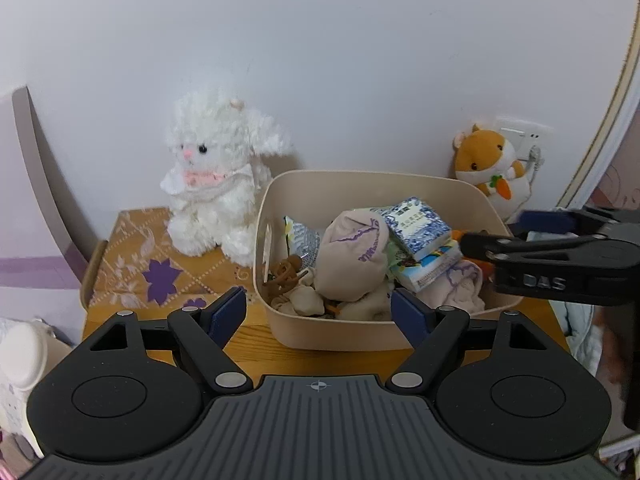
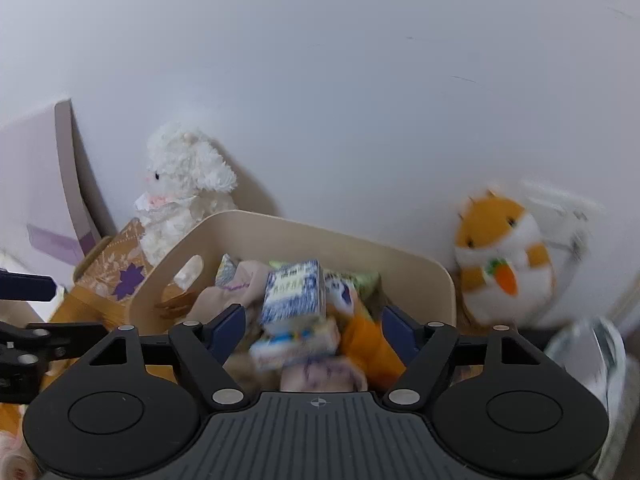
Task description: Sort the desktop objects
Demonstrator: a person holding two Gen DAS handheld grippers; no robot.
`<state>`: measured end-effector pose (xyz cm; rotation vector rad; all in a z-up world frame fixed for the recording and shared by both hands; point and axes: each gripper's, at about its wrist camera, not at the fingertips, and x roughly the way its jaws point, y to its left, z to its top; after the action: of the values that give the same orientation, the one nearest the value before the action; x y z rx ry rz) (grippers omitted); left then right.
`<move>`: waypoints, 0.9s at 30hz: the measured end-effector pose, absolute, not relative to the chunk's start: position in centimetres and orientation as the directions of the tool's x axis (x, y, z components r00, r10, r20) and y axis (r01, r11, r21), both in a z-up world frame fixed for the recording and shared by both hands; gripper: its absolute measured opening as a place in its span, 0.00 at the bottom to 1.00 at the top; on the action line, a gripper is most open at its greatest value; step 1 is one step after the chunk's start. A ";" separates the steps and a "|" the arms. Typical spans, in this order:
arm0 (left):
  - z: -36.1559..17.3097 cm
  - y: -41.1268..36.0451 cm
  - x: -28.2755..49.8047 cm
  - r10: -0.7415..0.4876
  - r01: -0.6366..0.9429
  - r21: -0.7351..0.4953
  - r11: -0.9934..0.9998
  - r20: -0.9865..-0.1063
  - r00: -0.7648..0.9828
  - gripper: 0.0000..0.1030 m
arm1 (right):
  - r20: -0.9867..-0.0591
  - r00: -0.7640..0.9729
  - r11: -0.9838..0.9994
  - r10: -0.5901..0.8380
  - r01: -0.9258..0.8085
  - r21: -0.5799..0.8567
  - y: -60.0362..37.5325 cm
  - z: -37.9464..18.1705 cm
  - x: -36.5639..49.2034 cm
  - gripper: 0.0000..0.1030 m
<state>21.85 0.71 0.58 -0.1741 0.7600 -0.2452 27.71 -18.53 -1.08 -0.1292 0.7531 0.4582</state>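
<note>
Both grippers are hovering, jaws apart and empty, over the filled beige plastic bin [image 1: 280,322].

The blue-and-white patterned tissue pack [image 2: 294,294] is lying on top of the pile, apparently light and squashy; its long sides look best for gripping.

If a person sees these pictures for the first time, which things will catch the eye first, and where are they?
The eye goes first to the beige bin in the middle of the wooden table, heaped with socks and a blue-and-white tissue pack. Next come two toys against the white wall: a fluffy white plush lamb left of the bin and an orange hamster toy with a carrot behind its right corner.
</note>
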 end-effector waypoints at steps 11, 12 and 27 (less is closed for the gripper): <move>2.1 2.7 13.5 -0.285 0.182 -0.222 0.958 -0.677 0.679 0.79 | -0.675 0.651 0.912 0.348 -0.401 0.083 -22.0 3.3 17.1 1.00; 2.3 2.9 12.7 -0.284 0.184 -0.218 0.959 -0.678 0.678 0.79 | -0.673 0.652 0.912 0.349 -0.402 0.084 -22.2 3.5 16.2 1.00; 4.2 4.8 3.4 -0.320 0.241 -0.212 0.947 -0.677 0.663 0.79 | -0.684 0.631 0.910 0.366 -0.395 0.124 -24.2 5.8 6.5 1.00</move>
<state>3.42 4.85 4.20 -0.1074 0.7850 -0.3178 6.47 -24.25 5.78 -0.0387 0.7743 0.4357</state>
